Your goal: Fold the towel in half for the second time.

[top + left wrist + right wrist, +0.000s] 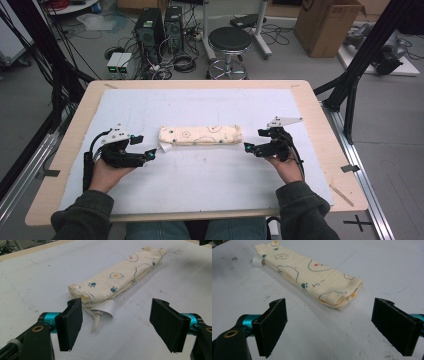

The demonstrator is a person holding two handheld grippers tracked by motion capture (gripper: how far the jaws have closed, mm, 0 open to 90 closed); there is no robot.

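Observation:
A cream cloth (200,135) printed with paw and egg shapes lies folded into a long narrow strip across the middle of the white mat (200,180). A white label (165,147) sticks out at its left end. My left gripper (145,148) rests open just left of that end, apart from it. In the left gripper view the cloth (117,277) and label (108,308) lie ahead of the open left gripper (120,325). My right gripper (255,140) is open just right of the cloth's other end. The right gripper view shows the cloth (312,272) beyond the empty right gripper (337,325).
The mat covers a wooden table (320,125). Beyond the far edge, on the floor, stand a black stool (230,40), computer towers (150,27), tangled cables and a cardboard box (325,25). Black frame posts (350,90) rise at both sides.

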